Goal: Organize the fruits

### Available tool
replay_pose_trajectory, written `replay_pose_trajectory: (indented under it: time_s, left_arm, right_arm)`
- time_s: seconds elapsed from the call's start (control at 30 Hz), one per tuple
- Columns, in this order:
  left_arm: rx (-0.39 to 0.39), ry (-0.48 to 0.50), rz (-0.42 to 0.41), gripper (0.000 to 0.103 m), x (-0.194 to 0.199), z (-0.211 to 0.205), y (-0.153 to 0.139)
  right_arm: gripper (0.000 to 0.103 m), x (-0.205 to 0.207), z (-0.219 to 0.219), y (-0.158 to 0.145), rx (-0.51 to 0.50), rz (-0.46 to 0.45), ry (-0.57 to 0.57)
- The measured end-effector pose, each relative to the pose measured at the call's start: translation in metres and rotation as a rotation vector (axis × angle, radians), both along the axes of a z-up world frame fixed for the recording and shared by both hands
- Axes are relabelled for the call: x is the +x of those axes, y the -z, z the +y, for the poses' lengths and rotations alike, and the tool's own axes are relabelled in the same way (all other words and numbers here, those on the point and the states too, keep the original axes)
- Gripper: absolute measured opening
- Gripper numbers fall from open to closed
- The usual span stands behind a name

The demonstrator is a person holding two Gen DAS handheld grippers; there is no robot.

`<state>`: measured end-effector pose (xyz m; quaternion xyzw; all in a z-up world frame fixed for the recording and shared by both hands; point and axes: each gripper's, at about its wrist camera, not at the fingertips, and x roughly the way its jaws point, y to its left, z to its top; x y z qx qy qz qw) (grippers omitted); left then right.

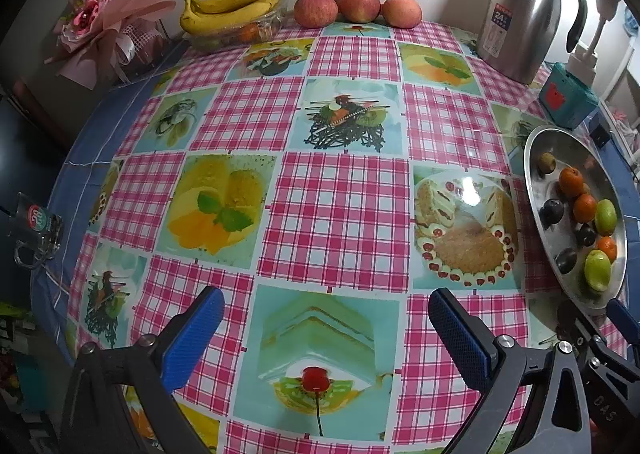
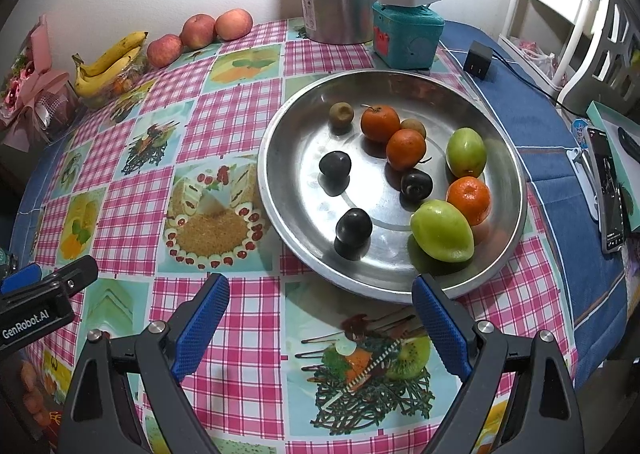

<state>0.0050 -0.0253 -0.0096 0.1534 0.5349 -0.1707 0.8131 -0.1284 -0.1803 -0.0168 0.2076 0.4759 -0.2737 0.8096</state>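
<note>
My right gripper (image 2: 320, 330) hangs wide open and empty just short of the steel tray's (image 2: 280, 158) near rim; the fruit lies straight ahead. My left gripper (image 1: 324, 338), equally open and empty, is farther off.

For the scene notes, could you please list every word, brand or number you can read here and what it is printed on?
"GenRobot.AI": white letters on the black body of the left gripper, seen from the right wrist.
"DAS": on the black frame at the lower right edge of the left wrist view.
"24": on the steel jug's label; the smaller print is too small to read.
Glass mug's logo: not legible.
Phone screen: too small to read.
</note>
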Motion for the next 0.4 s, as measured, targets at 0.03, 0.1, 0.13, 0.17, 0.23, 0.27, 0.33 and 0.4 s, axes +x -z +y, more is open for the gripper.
replay_pose_trajectory:
  time_s: [0.03,0.1,0.13,0.17,0.23,0.27,0.33,0.4]
  left_arm:
    - [-0.002,0.001,-0.001,0.103,-0.0003,0.0000,-0.0007]
    - [-0.008,0.000,-0.001,0.103,-0.0004,0.0005,-0.0019]
    - [-0.015,-0.001,-0.001,0.103,-0.0003,0.0011,-0.0028]
    - [-0.024,-0.002,0.000,0.103,0.0000,0.0021,-0.0037]
    - [-0.045,-0.006,0.011,0.103,0.0007,0.0043,-0.0051]
    - [-0.052,-0.006,0.017,0.103,0.0013,0.0046,-0.0050]
    - [-0.055,-0.004,0.019,0.103,0.0016,0.0039,-0.0043]
    - [-0.054,-0.003,0.018,0.103,0.0017,0.0030,-0.0042]
  right_arm:
    - [0.093,0.0001,-0.0002,0.0001,0.000,0.001,0.000]
    - [0.093,0.0002,-0.0003,0.0001,0.001,0.000,0.000]
    - [0.093,0.0002,-0.0002,0.0002,0.000,0.000,0.000]
    - [0.093,0.0003,-0.0004,0.0002,0.000,0.001,0.000]
    - [0.093,0.0003,-0.0004,0.0003,0.001,0.001,0.000]
    - [0.093,0.0004,-0.0005,0.0003,0.001,0.000,0.000]
    - [0.093,0.0003,-0.0005,0.0003,0.000,0.000,0.000]
    - [0.093,0.0001,-0.0004,0.0005,0.001,0.001,-0.001]
